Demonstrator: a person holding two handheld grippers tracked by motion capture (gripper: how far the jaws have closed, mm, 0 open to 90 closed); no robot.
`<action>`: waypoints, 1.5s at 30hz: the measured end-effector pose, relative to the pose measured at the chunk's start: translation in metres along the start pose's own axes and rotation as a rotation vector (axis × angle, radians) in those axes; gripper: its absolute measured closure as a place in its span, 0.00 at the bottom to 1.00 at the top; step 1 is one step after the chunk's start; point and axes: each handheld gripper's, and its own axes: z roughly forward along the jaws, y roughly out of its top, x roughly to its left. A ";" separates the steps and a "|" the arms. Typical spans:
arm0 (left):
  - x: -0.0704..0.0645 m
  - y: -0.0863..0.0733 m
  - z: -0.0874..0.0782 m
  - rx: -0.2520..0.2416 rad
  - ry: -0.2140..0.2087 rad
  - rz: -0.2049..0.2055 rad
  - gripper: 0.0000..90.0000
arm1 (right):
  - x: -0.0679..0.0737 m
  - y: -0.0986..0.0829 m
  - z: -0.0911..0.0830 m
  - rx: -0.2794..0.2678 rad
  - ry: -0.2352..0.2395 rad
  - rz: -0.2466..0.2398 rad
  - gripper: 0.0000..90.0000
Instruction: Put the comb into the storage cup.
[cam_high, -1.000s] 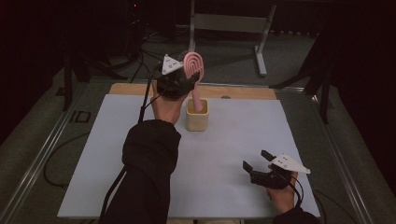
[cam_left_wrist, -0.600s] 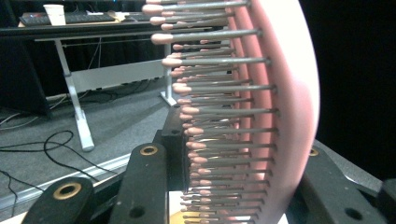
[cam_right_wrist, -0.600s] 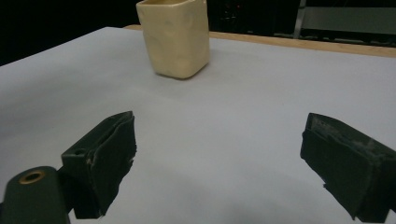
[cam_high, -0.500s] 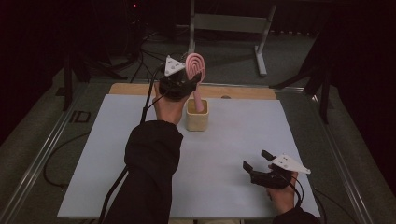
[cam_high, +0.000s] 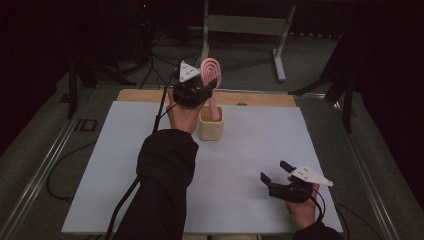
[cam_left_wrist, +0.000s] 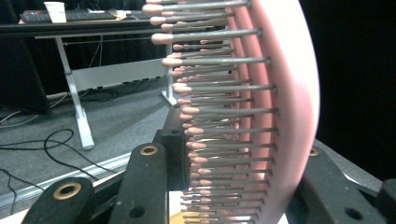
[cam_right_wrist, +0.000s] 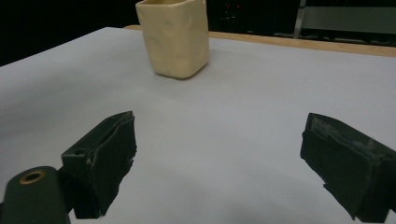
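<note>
While my left claw (cam_high: 204, 86) stays out of it, let me judge the brush (cam_high: 210, 75) it grips: a light, stiff plastic thing, smooth on the back and likely slippery there, so I take it across the head, one jaw on the back, the other among the bristles (cam_left_wrist: 219, 112). Those bristles are thin grey pins with pink tips, and I expect them to bend under pressure, so a gentle squeeze suits. My jaws are closed on the head. The brush is pink, with an oval head and a slim handle that drops into the cream cup (cam_high: 210, 128), standing near the far edge of the surface (cam_high: 100, 165). My right claw (cam_high: 277, 176) rests near the front edge, spread wide, holding nothing.
</note>
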 end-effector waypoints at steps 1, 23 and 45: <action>0.000 0.000 0.000 0.001 0.000 -0.001 0.72 | 0.000 0.000 0.000 0.000 -0.001 0.001 0.11; -0.004 -0.008 0.010 0.006 0.015 -0.004 0.72 | 0.000 0.001 -0.002 -0.001 -0.001 0.008 0.11; -0.005 -0.014 0.015 0.001 0.023 -0.017 0.72 | -0.001 0.000 -0.002 0.001 -0.001 0.011 0.11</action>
